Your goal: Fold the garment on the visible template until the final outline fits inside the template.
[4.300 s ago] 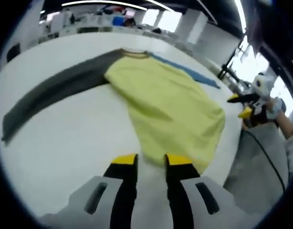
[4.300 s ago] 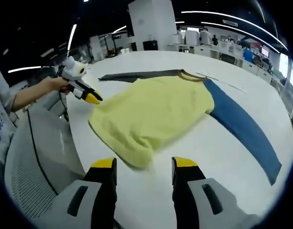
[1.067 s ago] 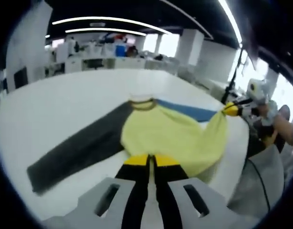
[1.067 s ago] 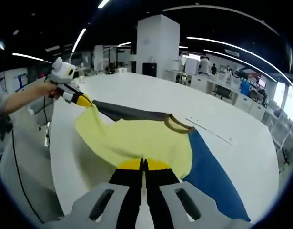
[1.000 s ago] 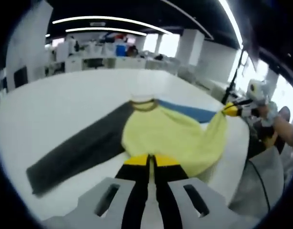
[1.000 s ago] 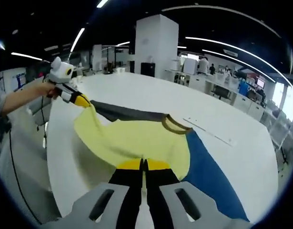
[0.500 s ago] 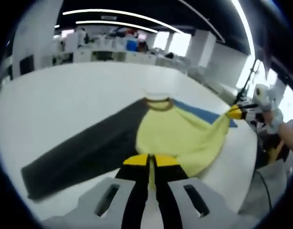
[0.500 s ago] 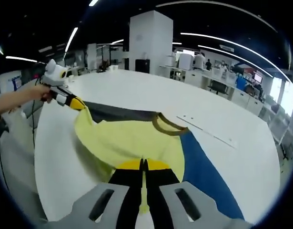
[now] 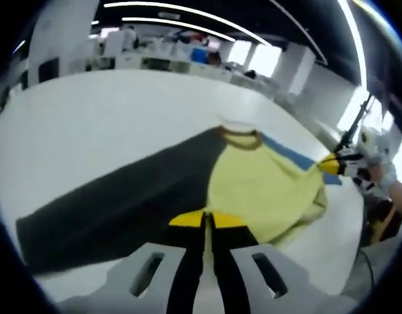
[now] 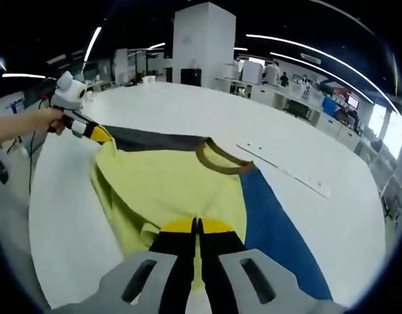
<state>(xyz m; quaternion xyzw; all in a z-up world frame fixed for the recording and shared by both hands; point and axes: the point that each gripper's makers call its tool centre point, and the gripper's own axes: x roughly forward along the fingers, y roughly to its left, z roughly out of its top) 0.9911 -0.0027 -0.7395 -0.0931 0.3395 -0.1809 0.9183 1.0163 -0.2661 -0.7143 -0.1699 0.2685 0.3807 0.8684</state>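
White table point(image 10: 331, 216), left hand-held gripper point(image 9: 206, 220) and right hand-held gripper point(image 10: 196, 226) each clamping the garment point(image 10: 174, 186) hem (lifted).

My left gripper point(image 9: 205, 221) and right gripper point(image 10: 195, 227), once open above the flat shirt point(image 10: 178, 186), now pinch its hem, which is lifted and carried forward toward the collar point(image 10: 221, 160).

Left gripper point(image 9: 207, 218) has its yellow-tipped jaws pressed together on the hem of the yellow shirt point(image 9: 263, 193), lifting that edge off the white table point(image 9: 89, 124). The dark sleeve point(image 9: 102, 209) stretches out to the left, flat. The brown collar point(image 9: 240, 138) sits beyond. Far right, the right gripper point(image 9: 331, 165) pinches the other hem corner.
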